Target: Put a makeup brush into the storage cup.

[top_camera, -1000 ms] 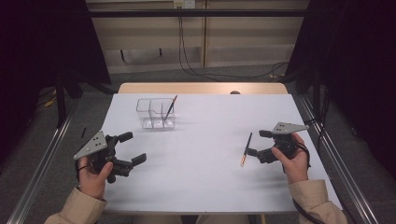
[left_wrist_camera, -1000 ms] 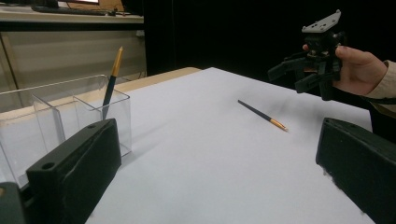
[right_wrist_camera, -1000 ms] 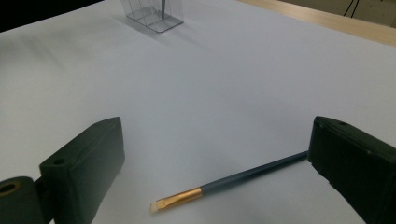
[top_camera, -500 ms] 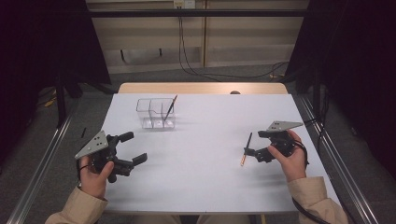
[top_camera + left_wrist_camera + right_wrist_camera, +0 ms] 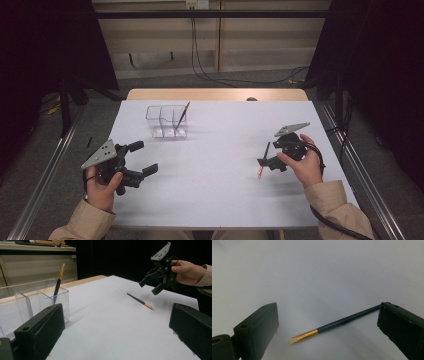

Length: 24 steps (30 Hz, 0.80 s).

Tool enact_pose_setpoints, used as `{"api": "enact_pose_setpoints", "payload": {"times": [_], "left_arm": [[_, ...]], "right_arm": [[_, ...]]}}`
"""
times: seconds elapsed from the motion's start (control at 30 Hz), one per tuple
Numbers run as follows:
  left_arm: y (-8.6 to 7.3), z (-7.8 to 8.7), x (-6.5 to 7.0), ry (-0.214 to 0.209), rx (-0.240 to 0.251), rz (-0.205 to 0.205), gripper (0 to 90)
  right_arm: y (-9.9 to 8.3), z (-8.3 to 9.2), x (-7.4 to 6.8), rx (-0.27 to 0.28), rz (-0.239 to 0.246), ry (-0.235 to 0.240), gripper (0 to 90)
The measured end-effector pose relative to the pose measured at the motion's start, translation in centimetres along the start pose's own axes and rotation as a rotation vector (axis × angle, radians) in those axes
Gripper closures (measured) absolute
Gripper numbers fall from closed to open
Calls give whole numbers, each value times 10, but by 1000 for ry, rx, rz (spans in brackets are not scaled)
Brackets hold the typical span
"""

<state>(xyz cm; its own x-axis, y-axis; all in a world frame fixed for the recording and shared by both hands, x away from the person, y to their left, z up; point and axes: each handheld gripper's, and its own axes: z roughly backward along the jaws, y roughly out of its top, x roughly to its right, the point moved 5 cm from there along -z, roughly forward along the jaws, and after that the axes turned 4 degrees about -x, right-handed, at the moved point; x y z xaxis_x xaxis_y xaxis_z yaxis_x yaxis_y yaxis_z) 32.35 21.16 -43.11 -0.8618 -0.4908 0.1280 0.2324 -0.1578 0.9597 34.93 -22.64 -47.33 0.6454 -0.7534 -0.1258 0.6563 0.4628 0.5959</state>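
Note:
A dark brush with a gold ferrule (image 5: 263,159) (image 5: 140,301) (image 5: 337,323) lies flat on the white table at the right. My right gripper (image 5: 266,161) (image 5: 156,285) (image 5: 329,332) hangs open just above it, jaws wide on either side of it, tilted down toward the table. A second brush (image 5: 182,116) (image 5: 58,282) stands leaning in a clear divided holder (image 5: 161,120) (image 5: 30,297) at the back left. My left gripper (image 5: 142,160) (image 5: 115,332) is open near the front left, held above the table with nothing between its jaws.
The white sheet (image 5: 215,165) covers most of the table, with a wooden strip (image 5: 215,94) bare at the far edge. Metal rails (image 5: 45,165) run along both sides. Cables (image 5: 200,60) lie on the floor beyond.
My right gripper has moved left and tipped down over the lying brush, so the brush is now between its open jaws. The left gripper has barely moved.

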Motion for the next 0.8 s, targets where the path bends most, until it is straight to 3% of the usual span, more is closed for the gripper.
{"api": "enact_pose_setpoints", "payload": {"times": [0.4,0.8], "left_arm": [[-1,0,0,2,-8,-3,0],[-2,-1,-1,2,-13,-2,0]], "right_arm": [[1,-13,-2,-190,-15,-62,40],[-2,-20,0,-270,-47,-104,156]]}}
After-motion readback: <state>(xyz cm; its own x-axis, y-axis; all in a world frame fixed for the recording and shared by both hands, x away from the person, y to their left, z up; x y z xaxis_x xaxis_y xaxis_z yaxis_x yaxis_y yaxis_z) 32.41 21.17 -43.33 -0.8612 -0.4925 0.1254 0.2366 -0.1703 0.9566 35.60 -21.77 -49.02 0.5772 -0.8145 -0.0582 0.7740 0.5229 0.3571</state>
